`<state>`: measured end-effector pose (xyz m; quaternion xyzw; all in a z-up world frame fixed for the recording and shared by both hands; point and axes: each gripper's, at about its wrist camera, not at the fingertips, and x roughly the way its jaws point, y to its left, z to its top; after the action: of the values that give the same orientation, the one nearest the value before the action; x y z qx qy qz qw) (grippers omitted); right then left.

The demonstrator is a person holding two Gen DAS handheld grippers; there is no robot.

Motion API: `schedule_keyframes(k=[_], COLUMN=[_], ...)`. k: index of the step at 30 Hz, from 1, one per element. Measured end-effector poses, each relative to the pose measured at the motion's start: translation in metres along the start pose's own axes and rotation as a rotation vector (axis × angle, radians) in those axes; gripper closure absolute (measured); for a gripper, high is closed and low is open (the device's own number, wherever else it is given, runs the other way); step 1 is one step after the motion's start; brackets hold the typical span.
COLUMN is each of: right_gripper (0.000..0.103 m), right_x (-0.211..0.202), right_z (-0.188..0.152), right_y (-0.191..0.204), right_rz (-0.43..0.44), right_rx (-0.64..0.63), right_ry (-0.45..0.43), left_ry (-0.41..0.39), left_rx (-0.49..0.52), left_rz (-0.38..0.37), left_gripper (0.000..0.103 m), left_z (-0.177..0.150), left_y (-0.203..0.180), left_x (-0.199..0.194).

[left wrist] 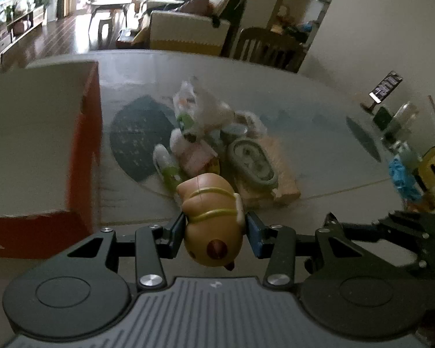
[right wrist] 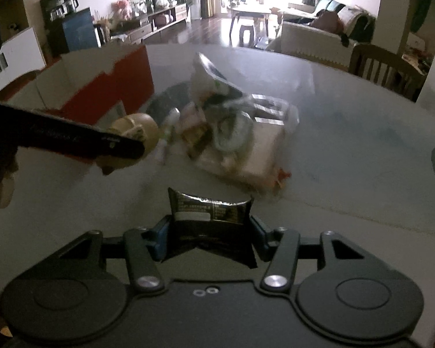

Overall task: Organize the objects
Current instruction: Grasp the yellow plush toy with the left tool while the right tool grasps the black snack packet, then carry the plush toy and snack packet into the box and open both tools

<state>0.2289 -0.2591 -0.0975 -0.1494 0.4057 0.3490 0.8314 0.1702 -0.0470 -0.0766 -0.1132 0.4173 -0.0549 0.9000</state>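
My left gripper (left wrist: pixel 214 229) is shut on a tan toy figure (left wrist: pixel 213 217) with yellow bands and a dark red spot, held above the grey table (left wrist: pixel 319 145). The same toy (right wrist: pixel 139 129) shows at the left of the right wrist view, with the left gripper's dark finger across it. My right gripper (right wrist: pixel 208 232) is shut on a black foil packet (right wrist: pixel 210 211) with white print. Beyond both lies a heap of objects (left wrist: pixel 217 145): plastic bags, small green-and-white bottles, a grey-green oval dish and a tan box. An open orange box (left wrist: pixel 43 150) stands at the left.
A dark round mat (left wrist: pixel 136 139) lies under the heap's left side. A phone on a stand (left wrist: pixel 384 90), jars and a blue item line the table's right edge. A wooden chair (left wrist: pixel 264 46) stands behind the table, with a sofa beyond it.
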Motion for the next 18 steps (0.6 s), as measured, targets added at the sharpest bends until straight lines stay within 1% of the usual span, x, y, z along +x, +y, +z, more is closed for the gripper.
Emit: schedule_keyframes(k=[5,9,12,14,16,18], right_gripper=[0.048,0.048,0.048,0.048,0.048,0.048], right_x=[-0.013,-0.018,-0.019,-0.018,-0.016,-0.013], right_z=[0.025,0.047,0.066,0.078,0.09,0.104], right_y=[0.028,0.054,0.073,0.086,0.099,0.113], right_rz=[-0.002,0.012,0.024,0.045,0.056,0.064], right_rx=[-0.026,-0.053,-0.081,-0.096,-0.118,-0.138], right_ry=[-0.042,-0.062,-0.077,-0.086,-0.096,-0.103], left_ry=[-0.03,-0.05,-0.065,-0.079,-0.089,-0.101], left_rx=[0.0,-0.012,-0.023,-0.036,-0.033,-0.045], left_rz=[-0.012,0.001,0.013,0.0,0.026,0.017], left_gripper=[0.059,0.059,0.059,0.059,0.061,0.061], left_z=[0.005,0.009,0.011,0.013,0.015,0.018], left_y=[0.021,0.042,0.06,0.072,0.083,0.095], left_x=[-0.033,-0.056,-0.072,-0.082,-0.09,-0.1])
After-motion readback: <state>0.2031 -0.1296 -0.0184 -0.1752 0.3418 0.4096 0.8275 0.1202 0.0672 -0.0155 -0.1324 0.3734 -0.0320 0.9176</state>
